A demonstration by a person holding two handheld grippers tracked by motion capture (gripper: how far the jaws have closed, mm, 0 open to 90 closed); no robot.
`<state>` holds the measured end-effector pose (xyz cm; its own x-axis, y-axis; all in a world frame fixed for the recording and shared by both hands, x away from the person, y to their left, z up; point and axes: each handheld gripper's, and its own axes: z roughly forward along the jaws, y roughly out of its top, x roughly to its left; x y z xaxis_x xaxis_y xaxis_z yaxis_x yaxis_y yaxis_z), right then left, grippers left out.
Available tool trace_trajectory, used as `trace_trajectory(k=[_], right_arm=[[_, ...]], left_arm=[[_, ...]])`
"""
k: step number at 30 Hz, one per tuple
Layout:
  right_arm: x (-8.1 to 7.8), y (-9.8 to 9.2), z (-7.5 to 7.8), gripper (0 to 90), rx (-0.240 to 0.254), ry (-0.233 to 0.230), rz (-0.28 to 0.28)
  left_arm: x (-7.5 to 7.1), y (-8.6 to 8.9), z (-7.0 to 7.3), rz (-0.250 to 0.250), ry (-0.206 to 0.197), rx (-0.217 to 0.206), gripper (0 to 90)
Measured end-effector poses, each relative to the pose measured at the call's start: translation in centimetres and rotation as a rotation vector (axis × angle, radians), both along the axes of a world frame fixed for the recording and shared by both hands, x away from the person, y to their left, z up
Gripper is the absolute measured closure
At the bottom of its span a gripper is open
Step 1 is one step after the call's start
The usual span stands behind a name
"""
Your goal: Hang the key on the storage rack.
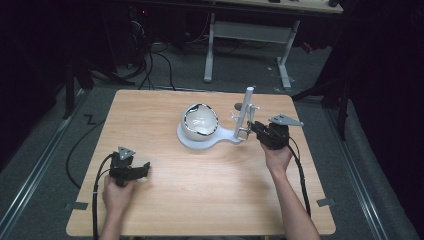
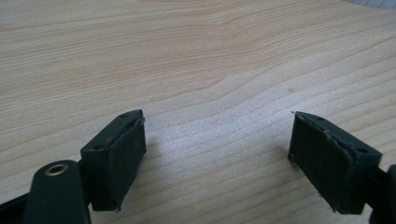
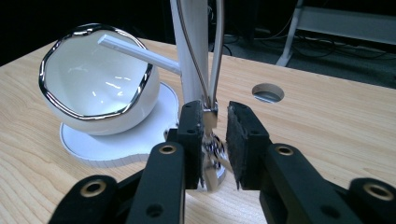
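Table: a light wooden tabletop [image 1: 200, 180] with a round hole [image 3: 267, 92] in its far right part, near the stand.
Stand: a white flat base [image 1: 226, 136] with an upright white post [image 1: 245, 112] sits right of the table's middle; a thin white arm [image 3: 140, 53] runs from the post toward the bowl.
Bowl: a glossy white round bowl with a shiny chrome rim [image 1: 199, 121] rests tilted on the left part of the base.
Clip: a small shiny metal lever [image 3: 211, 154] hangs at the foot of the post.
Right gripper [image 3: 215, 140]: at the post's right side, black jaws a narrow gap apart with the lever between them; the left pad touches it, the right pad stands just clear.
Left gripper [image 2: 217, 154]: near left of the table, well apart from the stand, jaws spread wide over bare wood.
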<state>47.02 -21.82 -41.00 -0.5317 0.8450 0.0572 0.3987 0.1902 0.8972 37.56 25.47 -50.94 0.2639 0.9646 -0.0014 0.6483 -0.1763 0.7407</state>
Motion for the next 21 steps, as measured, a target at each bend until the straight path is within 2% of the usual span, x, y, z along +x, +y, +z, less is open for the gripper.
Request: trace_trajectory(k=[3,11,21], right_arm=[[-0.2,-0.1,0.2,65.8,0.004,-0.006,-0.001],[-1.0,-1.0,0.9,57.2,0.022,-0.009,-0.006],[-2.0,-2.1,1.5,55.5,0.027,-0.02,-0.014]], left_arm=[[0.0,0.0,0.0,0.0,0.0,0.0,19.1],[0.0,0.0,0.0,0.0,0.0,0.0,19.2],[0.0,0.0,0.0,0.0,0.0,0.0,19.1]])
